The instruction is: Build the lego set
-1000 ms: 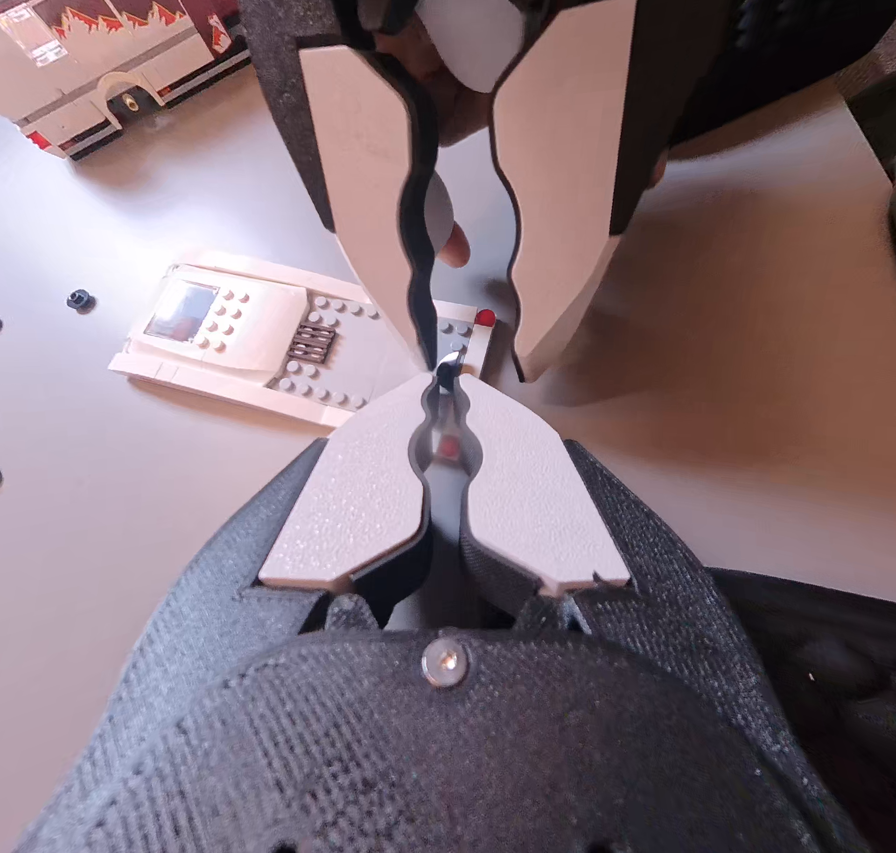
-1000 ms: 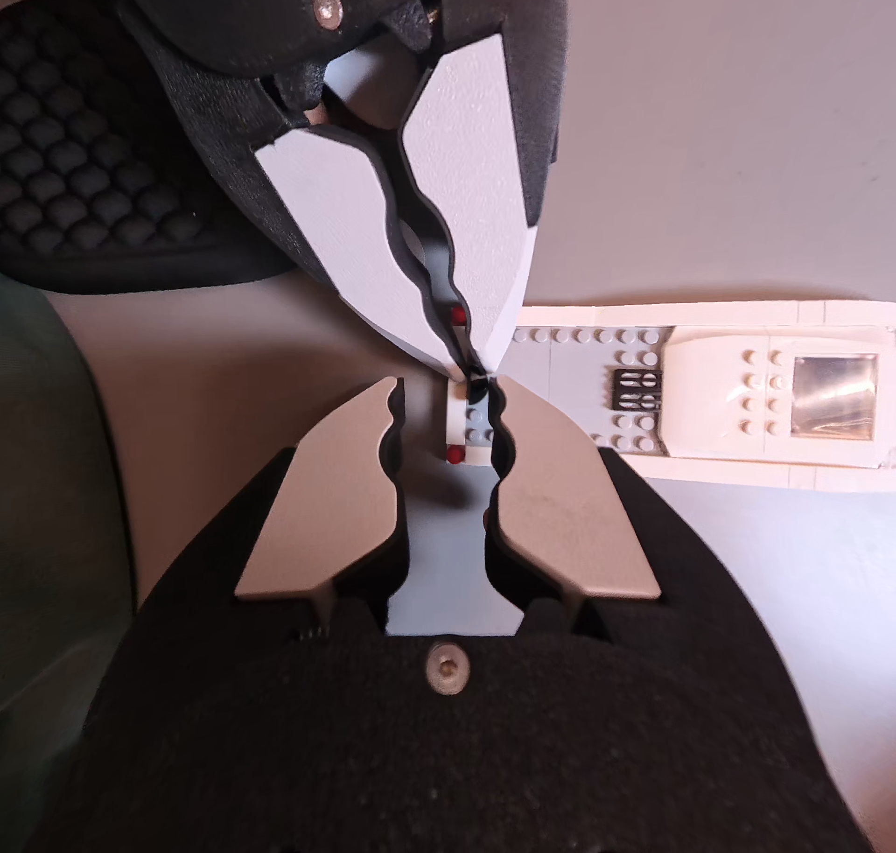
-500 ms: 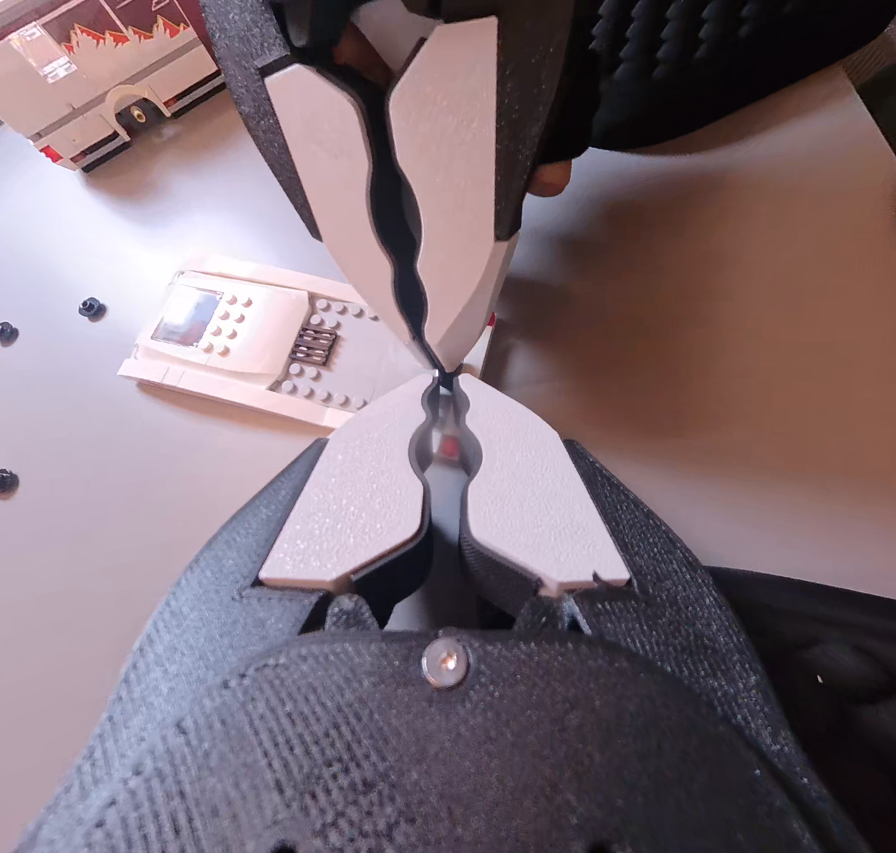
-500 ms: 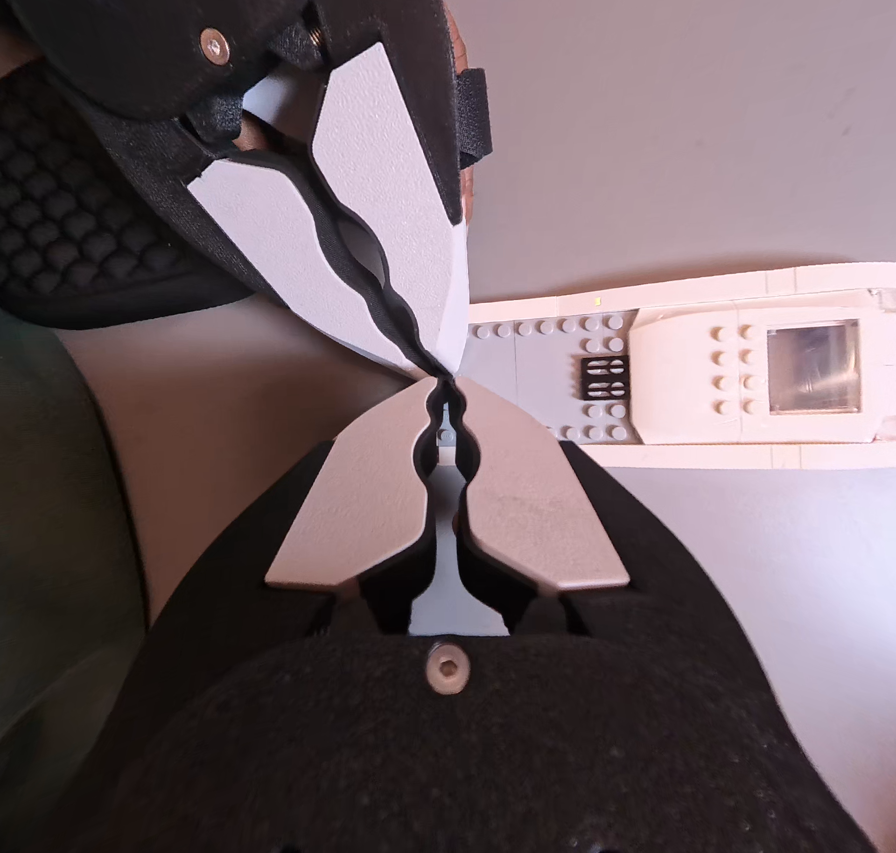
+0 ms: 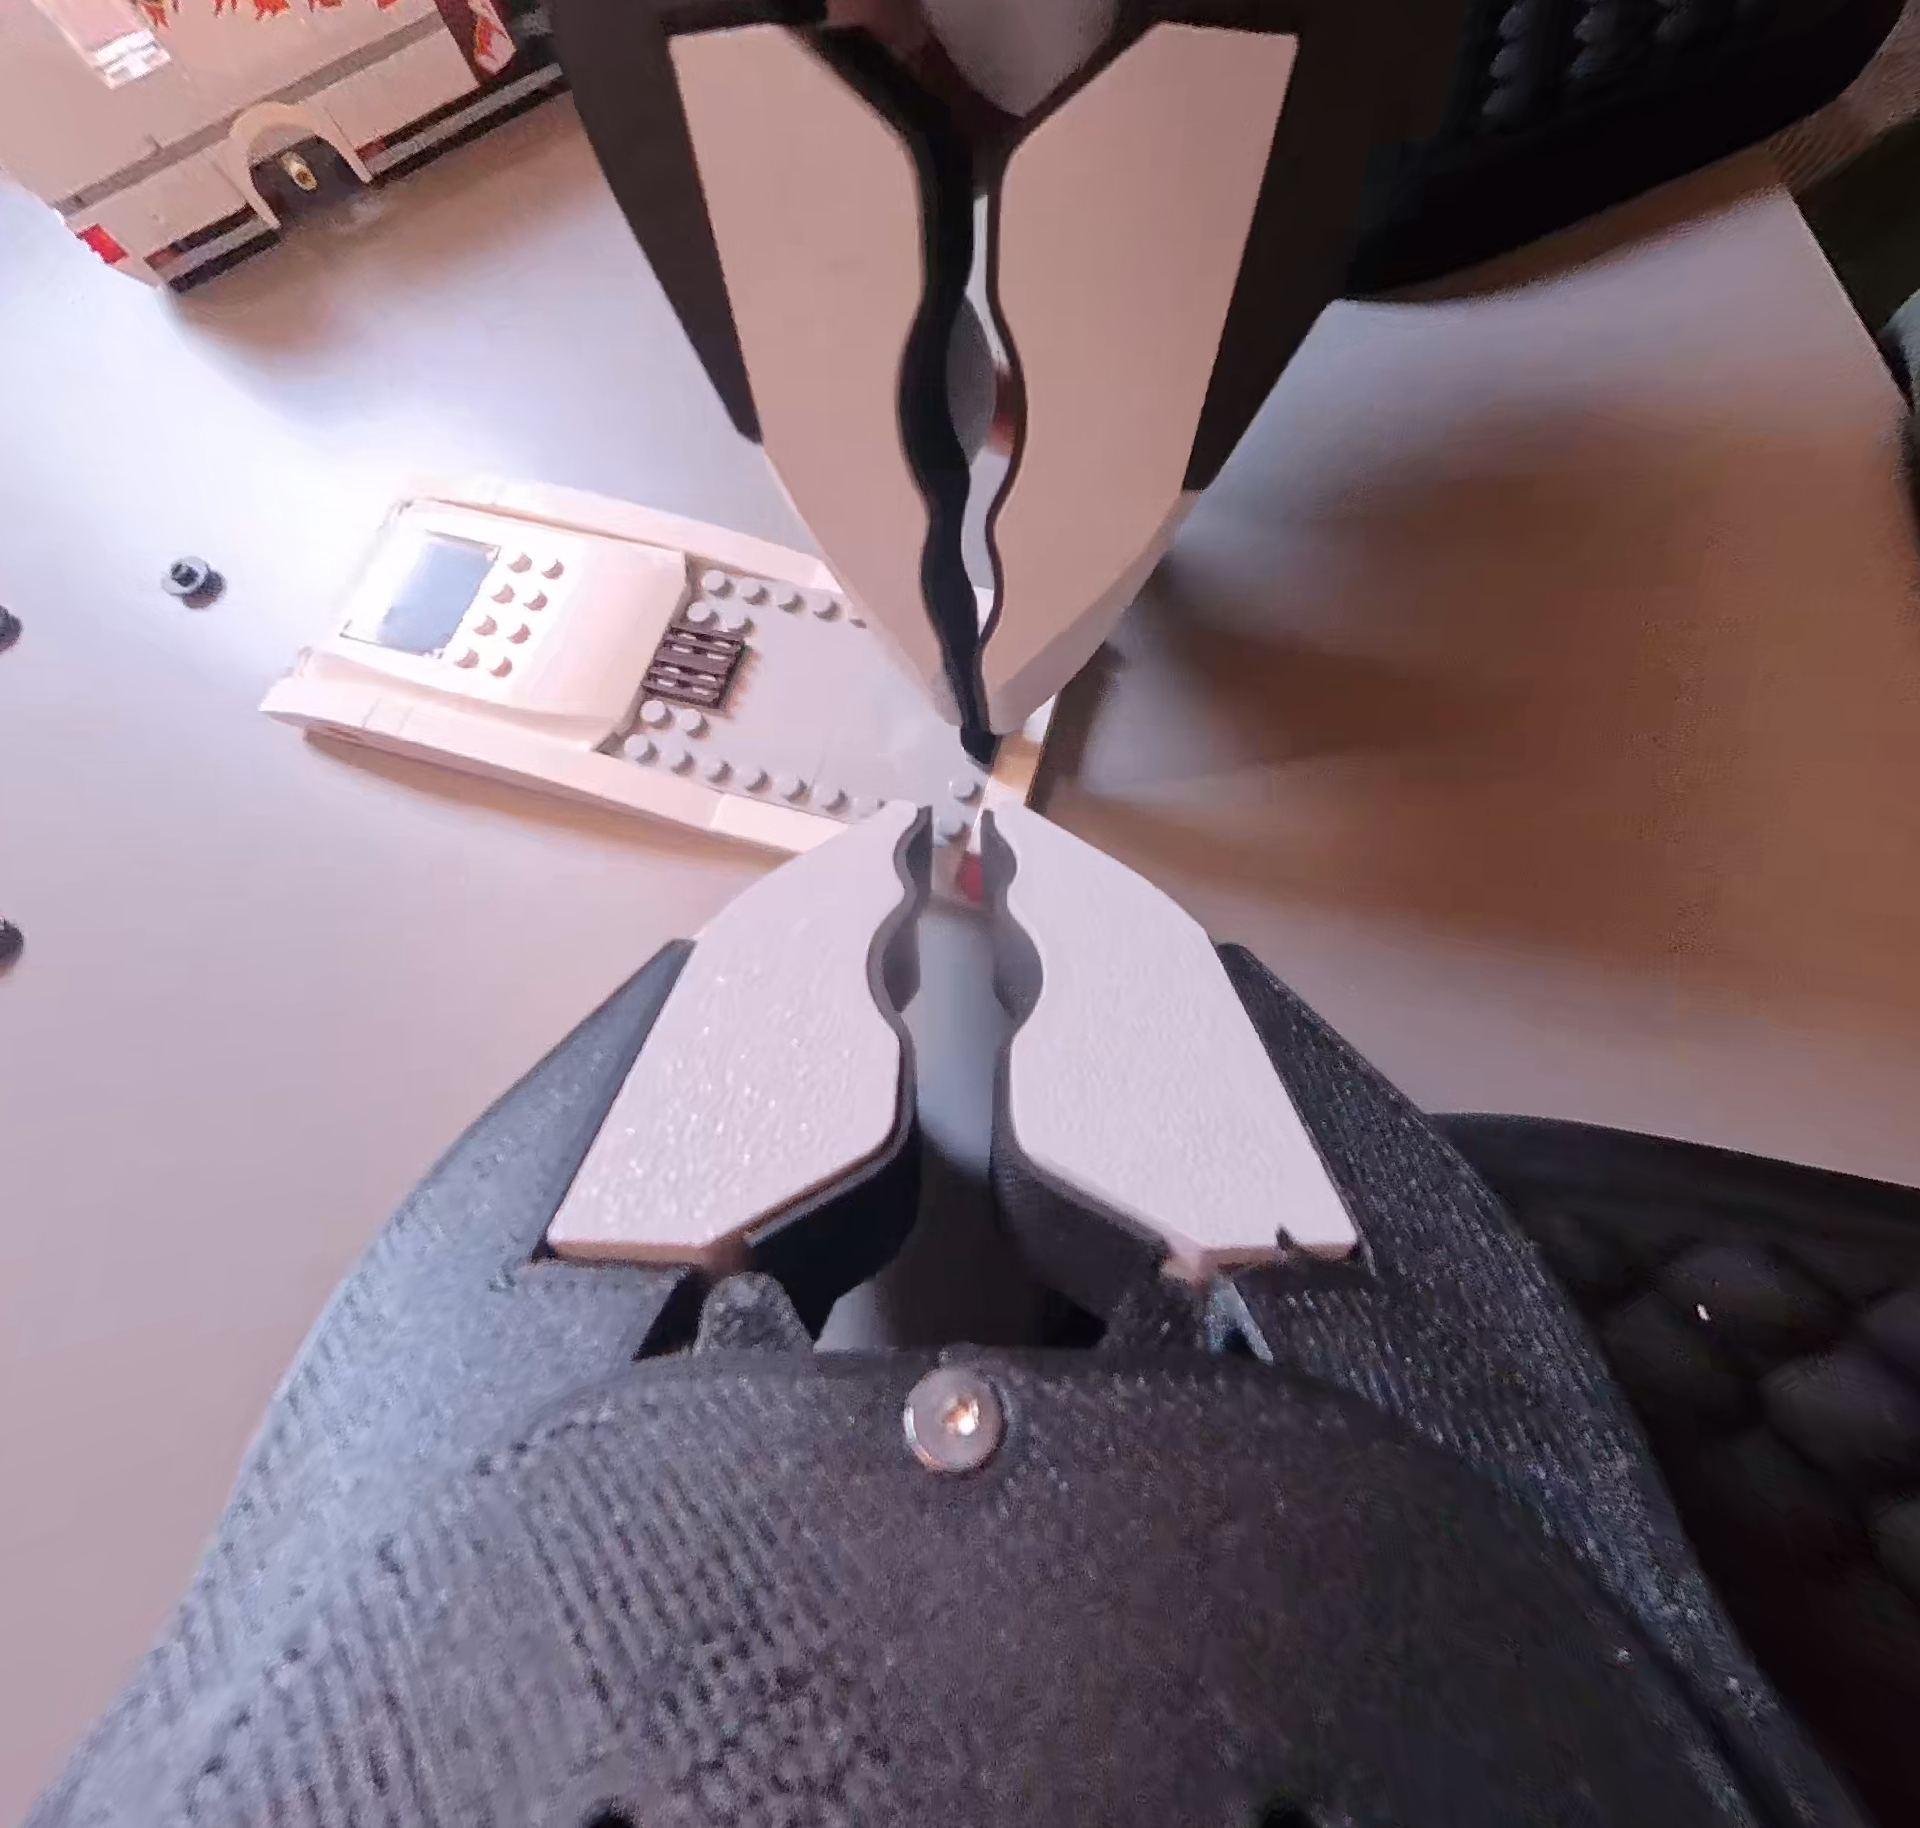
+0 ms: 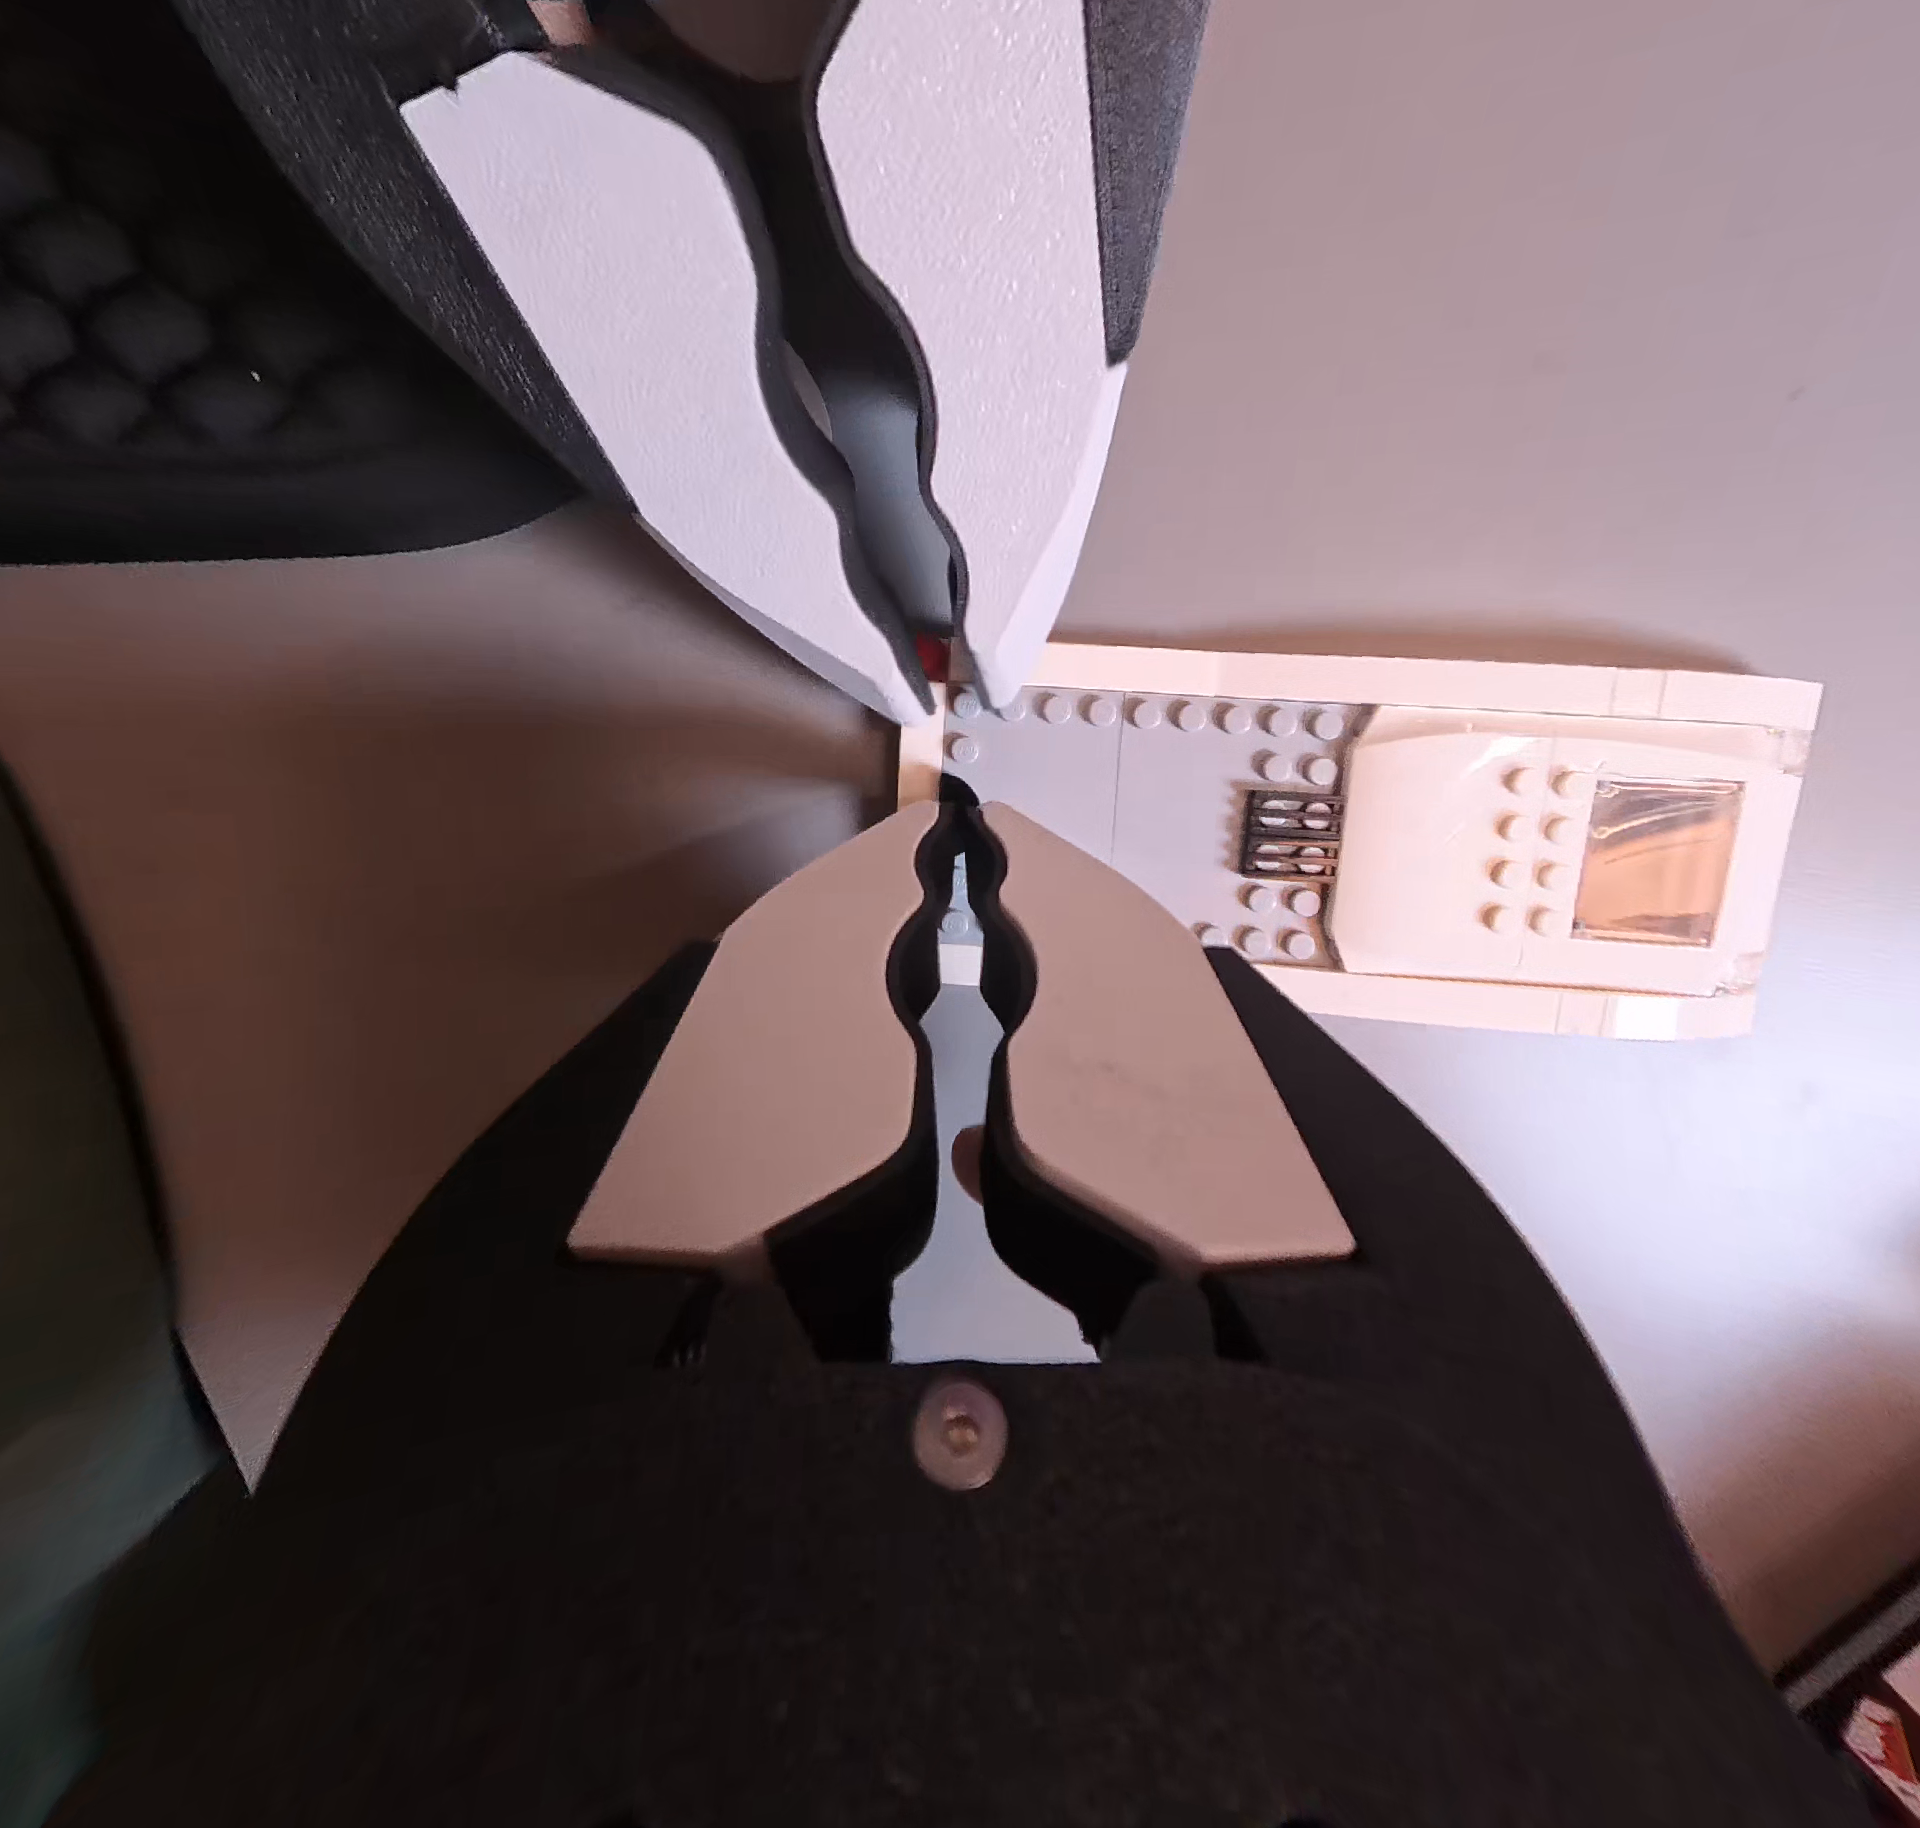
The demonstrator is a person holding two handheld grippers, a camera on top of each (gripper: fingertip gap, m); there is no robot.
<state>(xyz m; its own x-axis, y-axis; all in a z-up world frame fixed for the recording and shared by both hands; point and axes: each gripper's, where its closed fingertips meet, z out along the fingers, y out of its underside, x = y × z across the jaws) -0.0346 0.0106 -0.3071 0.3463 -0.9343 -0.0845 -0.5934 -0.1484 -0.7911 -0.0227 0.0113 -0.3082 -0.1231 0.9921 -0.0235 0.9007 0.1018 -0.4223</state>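
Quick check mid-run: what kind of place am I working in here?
Most likely a tabletop set up for toy-brick building: a plain pale table, a white and grey studded brick roof panel, a brick-built truck and loose small black pieces.

Left wrist view: mounted behind own fingers, looking forward and down along them, close over grey table [image 5: 312, 1103]. Facing opposite gripper head-on; toy truck [image 5: 260, 95] far at top left.

Right wrist view: same mounting, steeper downward angle, close to table [image 6: 1558, 324]. Facing back toward other gripper, entering from top.

Shared: white-and-grey brick plate [image 5: 540, 635] [image 6: 1455, 843], seen from opposite ends, both tip pairs over its near end.
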